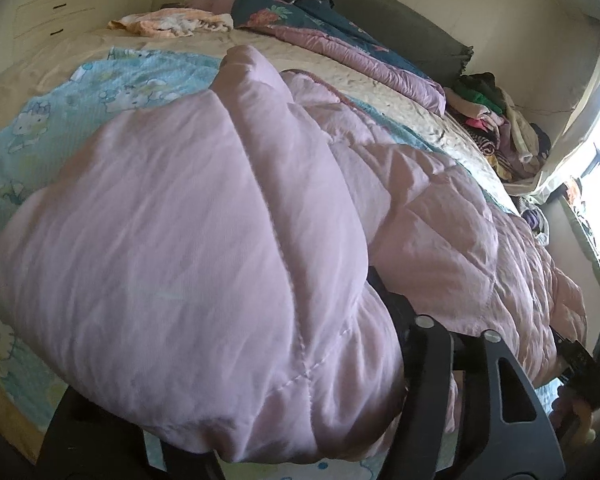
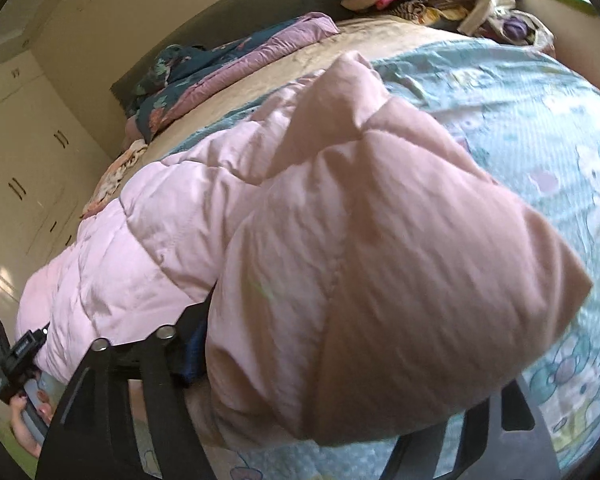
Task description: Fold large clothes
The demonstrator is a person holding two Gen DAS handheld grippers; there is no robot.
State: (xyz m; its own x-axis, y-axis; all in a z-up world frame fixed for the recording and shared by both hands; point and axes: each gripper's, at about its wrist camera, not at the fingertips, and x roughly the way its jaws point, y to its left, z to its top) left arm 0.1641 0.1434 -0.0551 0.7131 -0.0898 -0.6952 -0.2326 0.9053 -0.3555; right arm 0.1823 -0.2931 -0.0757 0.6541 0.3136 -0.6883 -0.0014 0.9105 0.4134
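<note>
I see the puffy quilted pink comforter (image 1: 204, 208) bunched between both grippers' parted jaws, on the bed's (image 1: 16, 80) near edge.

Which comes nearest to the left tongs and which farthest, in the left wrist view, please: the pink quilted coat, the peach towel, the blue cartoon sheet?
1. Pink quilted coat: bunched right at the left tongs.
2. Blue cartoon sheet: under and beyond it, left.
3. Peach towel: at the bed's far end.

No legible text, label, brand or number can be made out; only cartoon figures are printed on the blue sheet (image 1: 112, 92).
</note>
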